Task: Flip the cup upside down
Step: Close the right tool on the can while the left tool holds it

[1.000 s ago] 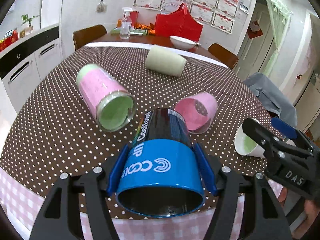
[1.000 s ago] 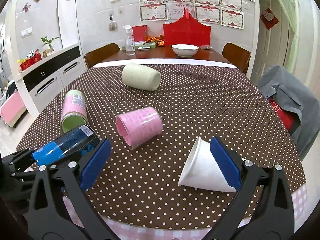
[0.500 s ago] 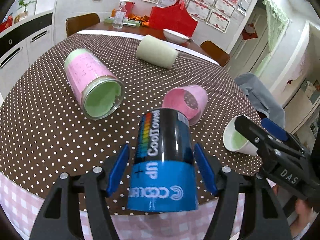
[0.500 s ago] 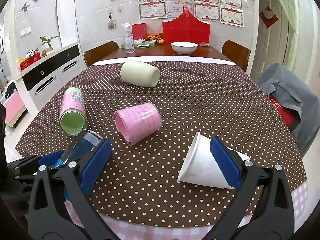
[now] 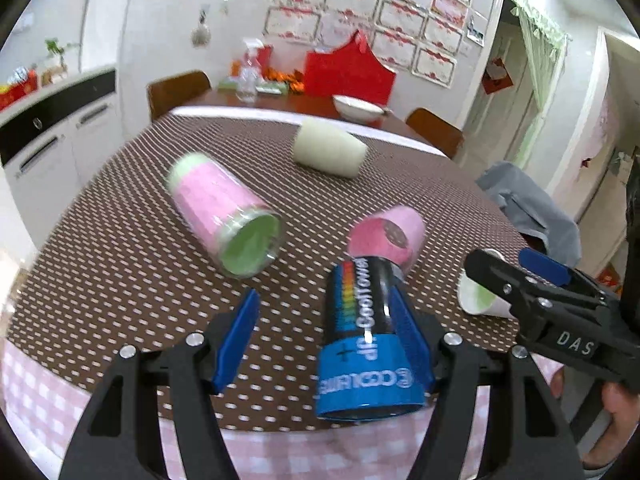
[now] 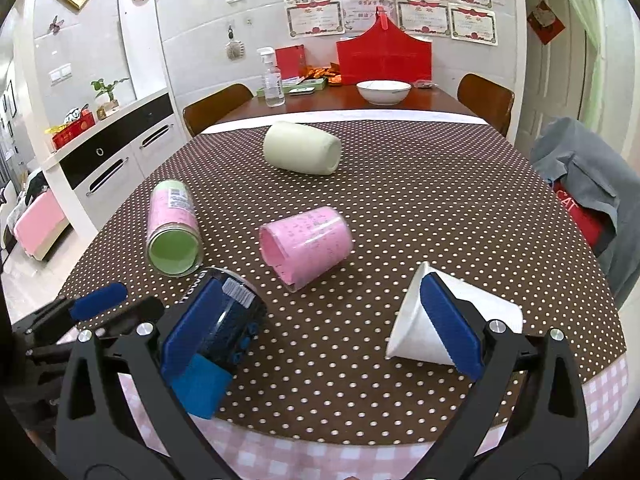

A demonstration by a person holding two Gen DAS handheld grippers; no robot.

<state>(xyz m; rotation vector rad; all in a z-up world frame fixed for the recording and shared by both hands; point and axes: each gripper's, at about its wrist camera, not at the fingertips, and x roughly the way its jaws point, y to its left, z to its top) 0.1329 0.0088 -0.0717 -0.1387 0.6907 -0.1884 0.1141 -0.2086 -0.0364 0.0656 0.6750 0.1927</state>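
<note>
A blue-and-black cup [image 5: 368, 340] stands mouth down near the table's front edge, tilted, leaning against the right finger of my left gripper [image 5: 324, 344]. The left gripper is open; its left finger is well clear of the cup. The cup also shows in the right wrist view [image 6: 216, 332], partly behind the right gripper's left finger. My right gripper [image 6: 316, 336] is open and empty, its right finger in front of a white paper cup [image 6: 452, 328] lying on its side.
On the brown dotted tablecloth [image 6: 400, 200] lie a pink-and-green tumbler [image 6: 174, 228], a pink cup [image 6: 306, 246] and a cream cup [image 6: 302, 153], all on their sides. Far behind stand a white bowl [image 6: 383, 91], a spray bottle [image 6: 273, 80] and chairs. A grey jacket [image 6: 588, 184] hangs at right.
The left gripper tipped the blue cup from lying with its mouth toward me to mouth down, then opened and let it go. The right gripper hardly moved.
</note>
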